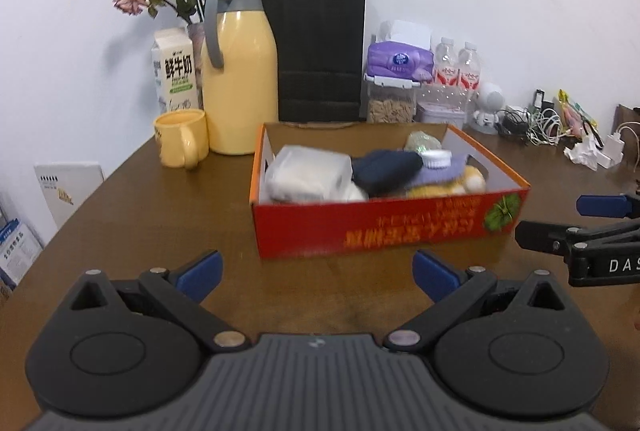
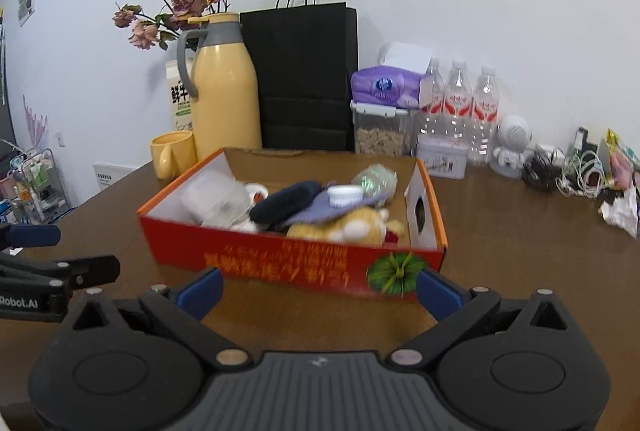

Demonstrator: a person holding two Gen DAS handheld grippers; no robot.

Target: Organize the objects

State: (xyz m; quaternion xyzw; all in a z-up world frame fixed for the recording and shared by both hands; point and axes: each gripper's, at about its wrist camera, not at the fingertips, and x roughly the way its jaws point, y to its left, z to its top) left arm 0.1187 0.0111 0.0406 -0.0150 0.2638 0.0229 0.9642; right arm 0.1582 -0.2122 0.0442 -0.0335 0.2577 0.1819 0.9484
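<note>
left gripper (image 1: pixel 316 273) and right gripper (image 2: pixel 320 291): jaws wide apart, empty; red box (image 1: pixel 380 227) at 12 o'clock, filled, on brown table (image 1: pixel 160 215).

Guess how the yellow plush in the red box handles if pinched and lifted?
Yellow plush looks soft, so probably squashes and sags when pinched. Likely light. The purple cloth drapes over it, so lifting may drag that along.
</note>
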